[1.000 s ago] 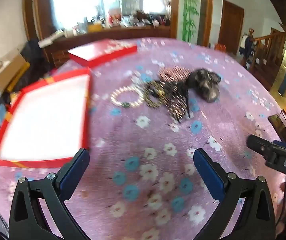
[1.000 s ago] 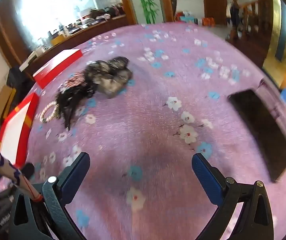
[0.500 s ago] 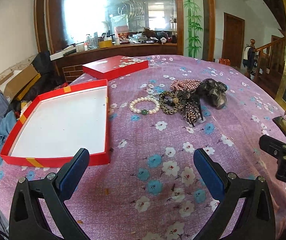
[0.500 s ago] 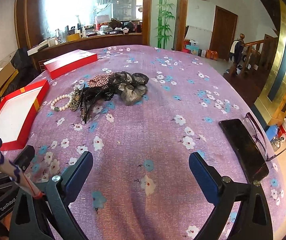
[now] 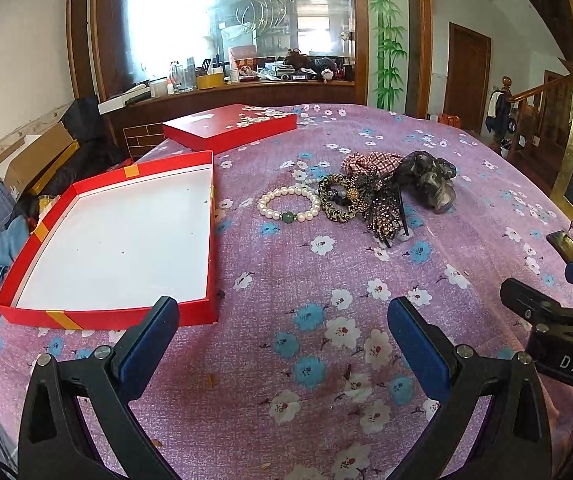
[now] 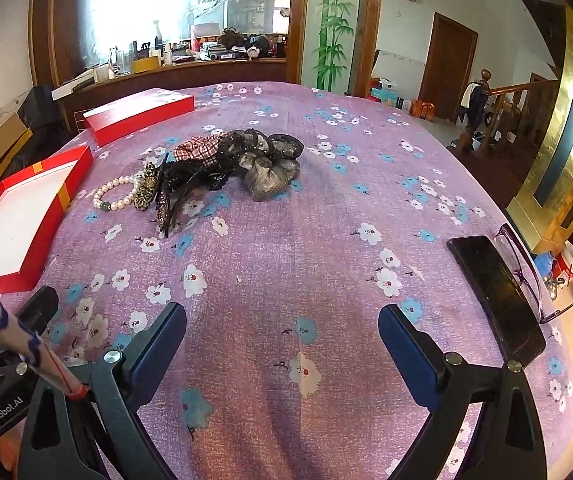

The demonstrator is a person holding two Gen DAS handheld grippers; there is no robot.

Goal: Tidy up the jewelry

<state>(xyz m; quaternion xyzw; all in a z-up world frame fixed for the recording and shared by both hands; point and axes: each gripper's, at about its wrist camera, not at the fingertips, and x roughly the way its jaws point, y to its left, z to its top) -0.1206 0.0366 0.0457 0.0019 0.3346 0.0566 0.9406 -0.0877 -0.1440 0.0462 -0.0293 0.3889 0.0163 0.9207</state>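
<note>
A pile of jewelry and hair pieces lies mid-table: a pearl bracelet (image 5: 289, 204) (image 6: 115, 195), a leopard-print scrunchie (image 5: 340, 199), a dark beaded hair clip (image 5: 385, 214) (image 6: 174, 194), a red checked scrunchie (image 5: 370, 161) (image 6: 200, 148) and grey-black scrunchies (image 5: 430, 180) (image 6: 268, 164). An empty red box with a white inside (image 5: 106, 314) (image 6: 52, 216) sits to their left. My left gripper (image 5: 282, 326) is open and empty, near the table's front edge. My right gripper (image 6: 282, 330) is open and empty, well short of the pile.
The red box lid (image 5: 228, 126) (image 6: 138, 114) lies at the back left. A black phone (image 6: 494, 292) and glasses (image 6: 520, 268) lie at the right edge. The table has a purple flowered cloth (image 5: 326, 300). A wooden counter stands behind.
Both views have steadied and pulled back a little from the table; the blur is gone. Both grippers stay open and empty. The jewelry has not moved.
</note>
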